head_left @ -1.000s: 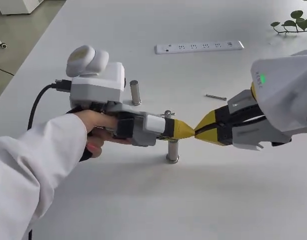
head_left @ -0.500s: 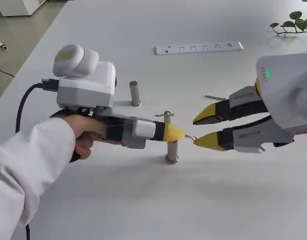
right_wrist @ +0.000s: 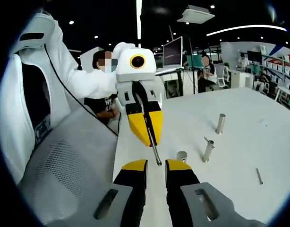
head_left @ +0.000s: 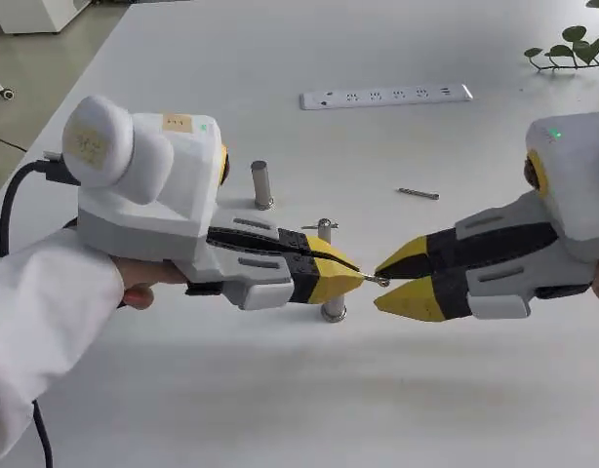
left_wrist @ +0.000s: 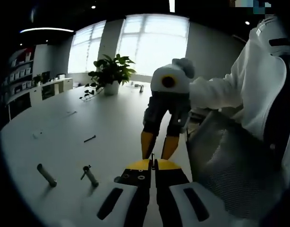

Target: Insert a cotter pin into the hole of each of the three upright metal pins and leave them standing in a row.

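My left gripper [head_left: 360, 278] is shut on a thin cotter pin [head_left: 377, 281], whose tip sticks out toward my right gripper [head_left: 379, 287]. The right gripper is open, with its yellow jaws above and below that tip. In the right gripper view the cotter pin [right_wrist: 153, 141] points from the left gripper [right_wrist: 146, 124] into the gap of my right gripper [right_wrist: 157, 165]. Three upright metal pins stand on the table: a bare one [head_left: 261, 183], one with a cotter pin through it [head_left: 325, 229], and one [head_left: 333, 310] half hidden under the left gripper.
A loose cotter pin [head_left: 419, 193] lies on the white table [head_left: 280, 390] to the right of the metal pins. A white power strip [head_left: 387, 95] lies further back, and a plant sprig [head_left: 573, 44] lies at the far right.
The right gripper was shut tip to tip against the left one; it opened and stays open. The left gripper keeps the cotter pin, and both grippers now sit closer to the camera.
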Demonstrator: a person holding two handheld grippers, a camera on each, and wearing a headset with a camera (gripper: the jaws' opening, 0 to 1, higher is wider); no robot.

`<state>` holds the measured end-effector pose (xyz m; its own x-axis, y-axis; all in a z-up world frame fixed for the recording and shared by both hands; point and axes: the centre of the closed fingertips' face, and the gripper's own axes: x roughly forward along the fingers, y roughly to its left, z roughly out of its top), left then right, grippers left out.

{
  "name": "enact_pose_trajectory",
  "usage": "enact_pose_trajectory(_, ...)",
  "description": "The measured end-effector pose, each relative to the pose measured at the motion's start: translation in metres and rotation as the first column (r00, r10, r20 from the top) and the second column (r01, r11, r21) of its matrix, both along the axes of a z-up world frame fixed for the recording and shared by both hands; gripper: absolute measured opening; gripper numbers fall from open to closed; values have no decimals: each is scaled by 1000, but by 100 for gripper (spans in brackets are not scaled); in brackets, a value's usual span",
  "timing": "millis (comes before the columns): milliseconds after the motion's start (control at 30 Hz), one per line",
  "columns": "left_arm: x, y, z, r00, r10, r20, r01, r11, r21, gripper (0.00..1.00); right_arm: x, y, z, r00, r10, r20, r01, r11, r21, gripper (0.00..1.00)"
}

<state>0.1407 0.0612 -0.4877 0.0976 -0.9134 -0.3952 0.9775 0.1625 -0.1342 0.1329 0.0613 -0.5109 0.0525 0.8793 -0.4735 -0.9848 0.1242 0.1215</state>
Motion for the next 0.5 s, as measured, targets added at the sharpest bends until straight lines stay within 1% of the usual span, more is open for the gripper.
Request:
enact_pose_trajectory(33, -1, -1, 0, 1000, -14, 16, 14, 1000, 3, 0, -1, 0, 0, 1000, 4, -3, -4, 1000, 0, 8)
enact_pose_trajectory(67, -2, -1, 0, 1000, -21, 21, 21, 1000, 4, 0, -1, 1, 0, 1000, 5, -10, -5, 1000, 3, 7)
enact_pose_trajectory(133, -2, -1, 0, 1000, -24, 18, 24, 1000, -2, 0, -3, 3, 0, 1000, 10, -17, -10, 1000, 8, 4)
enact_pose_trajectory(167, -2, -1, 0, 999, -31, 18, 31, 1000, 2, 0, -4, 3, 1, 1000, 12, -19, -12, 1000, 10, 3)
enact_pose_trajectory(233, -4, -1, -1, 998, -51, 37, 51, 999, 8, 0, -5, 3, 0, 1000, 19, -19, -18, 1000, 5, 0)
enact_pose_trajectory(267, -5, -1, -1, 998, -60, 37, 60, 998, 7, 0, -4, 3, -1, 1000, 25, -14, -25, 1000, -3, 0)
enact_pose_trajectory(333, -5, 0, -4, 997, -64, 39, 63, 998, 20, 0, -6, 3, -2, 999, 42, -7, -42, 999, -10, 0)
enact_pose_trajectory(433, -5, 1, -10, 998, -63, 26, 62, 997, 39, 1, -6, 2, -3, 999, 47, -1, -47, 999, -22, 0)
enact_pose_trajectory(500, -4, 2, -15, 997, -66, 37, 64, 996, 58, 1, -5, 2, -3, 999, 44, 1, -44, 999, -26, 0)
